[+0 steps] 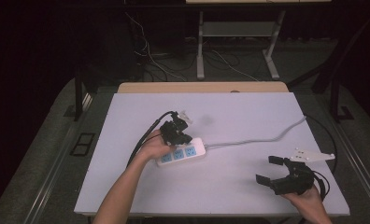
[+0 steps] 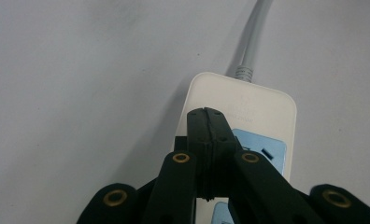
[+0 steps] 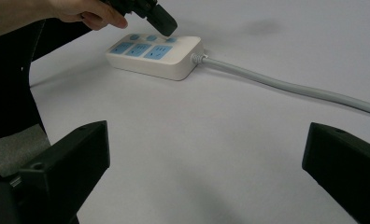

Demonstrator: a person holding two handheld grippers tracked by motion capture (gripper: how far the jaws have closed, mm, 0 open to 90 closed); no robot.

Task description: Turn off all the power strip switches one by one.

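Note:
A white power strip [image 1: 183,153] with blue sockets lies near the middle of the white table, its grey cord [image 1: 258,139] running off to the right. My left gripper [image 1: 187,138] is shut with nothing between its jaws, and its tip rests over the strip's cord end. In the left gripper view the closed jaws of the left gripper [image 2: 205,114] meet above the power strip [image 2: 262,109], next to a blue socket. From the right gripper view, the left gripper [image 3: 167,28] touches a blue button on the power strip [image 3: 174,58]. My right gripper [image 1: 269,169] is open near the front right, empty.
The white table top [image 1: 230,107] has a wooden strip along its far edge. Black cables trail from the left gripper toward the table's left side. A grey three-cornered plate [image 1: 311,155] sits on the right gripper. Beyond the table stand desk legs and loose floor cables.

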